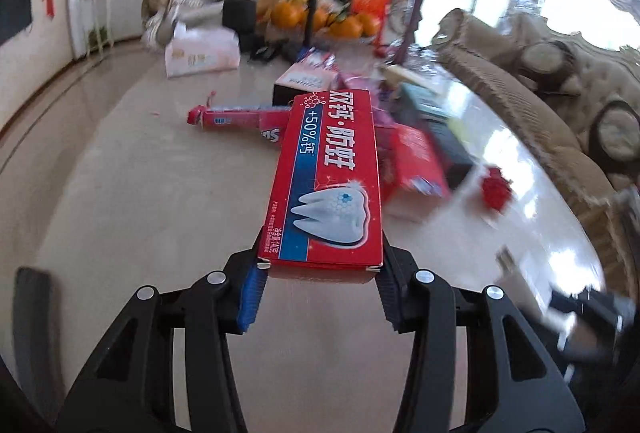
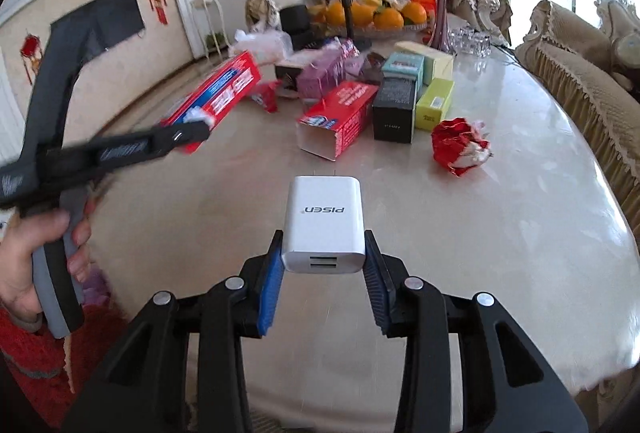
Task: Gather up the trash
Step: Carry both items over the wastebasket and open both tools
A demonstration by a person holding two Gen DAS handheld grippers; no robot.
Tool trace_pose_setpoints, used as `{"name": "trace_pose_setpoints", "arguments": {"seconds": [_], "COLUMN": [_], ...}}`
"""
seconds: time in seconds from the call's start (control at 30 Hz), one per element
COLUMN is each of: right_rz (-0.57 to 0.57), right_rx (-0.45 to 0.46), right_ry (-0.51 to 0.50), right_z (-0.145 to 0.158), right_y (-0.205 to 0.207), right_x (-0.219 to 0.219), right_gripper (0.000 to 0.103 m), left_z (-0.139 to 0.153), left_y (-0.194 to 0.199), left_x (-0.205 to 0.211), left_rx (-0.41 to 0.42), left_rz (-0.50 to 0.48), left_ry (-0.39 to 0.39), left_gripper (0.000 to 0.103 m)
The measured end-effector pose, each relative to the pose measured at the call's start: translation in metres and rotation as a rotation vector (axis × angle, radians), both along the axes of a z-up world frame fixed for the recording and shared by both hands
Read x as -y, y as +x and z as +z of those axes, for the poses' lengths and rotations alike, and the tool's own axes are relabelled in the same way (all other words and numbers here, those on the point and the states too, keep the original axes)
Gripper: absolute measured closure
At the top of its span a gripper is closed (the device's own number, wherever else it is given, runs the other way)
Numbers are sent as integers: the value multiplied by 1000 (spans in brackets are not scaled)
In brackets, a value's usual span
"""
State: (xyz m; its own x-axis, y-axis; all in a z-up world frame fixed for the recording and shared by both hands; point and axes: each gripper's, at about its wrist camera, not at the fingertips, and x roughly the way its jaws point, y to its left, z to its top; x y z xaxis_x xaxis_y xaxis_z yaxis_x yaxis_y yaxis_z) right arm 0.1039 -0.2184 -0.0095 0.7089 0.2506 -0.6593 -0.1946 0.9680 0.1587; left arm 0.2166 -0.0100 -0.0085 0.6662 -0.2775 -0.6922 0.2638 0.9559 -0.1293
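The desk (image 2: 500,233) is showing glossy polished stone, the toothpaste box (image 1: 332,177) printed glossy cardboard, and the charger (image 2: 322,225) smooth white plastic.
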Motion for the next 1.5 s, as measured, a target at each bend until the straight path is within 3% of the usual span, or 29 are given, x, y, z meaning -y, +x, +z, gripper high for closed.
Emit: {"name": "trace_pose_setpoints", "arguments": {"seconds": [0.23, 0.4, 0.53, 0.77, 1.0, 1.2, 1.23, 1.27, 1.3, 1.33, 1.5], "right_rz": [76, 115, 117, 121, 135, 159, 162, 155, 142, 127, 100], "right_rx": [-14, -115, -242, -423, -496, -510, -509, -513, -506, -476, -431], "right_ry": [92, 94, 130, 74, -7, -64, -70, -94, -115, -136, -107], "right_z": [6, -16, -52, -119, -161, -183, -186, -189, -188, -184, -164], "right_y": [-77, -136, -160, -125, -103, -95, -94, -93, -92, -94, -103], "right_x": [13, 9, 8, 5, -12, -18, -18, -18, -19, -18, -4], "right_gripper": [67, 67, 67, 67, 67, 67, 63, 59, 46, 39, 38], "left_z": [0, -30, -69, -142, -204, -238, -242, -245, -245, -242, -211], "left_y": [-117, -194, -227, -220, -190, -182, -180, -179, -178, -179, -182], "left_x": [-26, -37, -37, -15, 12, 27, 26, 26, 24, 21, 2], "left_rx": [2, -104, -217, -414, -558, -607, -618, -618, -600, -570, -454], "left_rz": [-141, -191, -224, -289, -332, -335, -324, -309, -294, -289, -224], "left_ry": [-33, 13, 53, 139, 228, 272, 276, 282, 290, 283, 202], "left_gripper": [55, 55, 55, 55, 55, 54, 43, 19, 11, 9, 6]}}
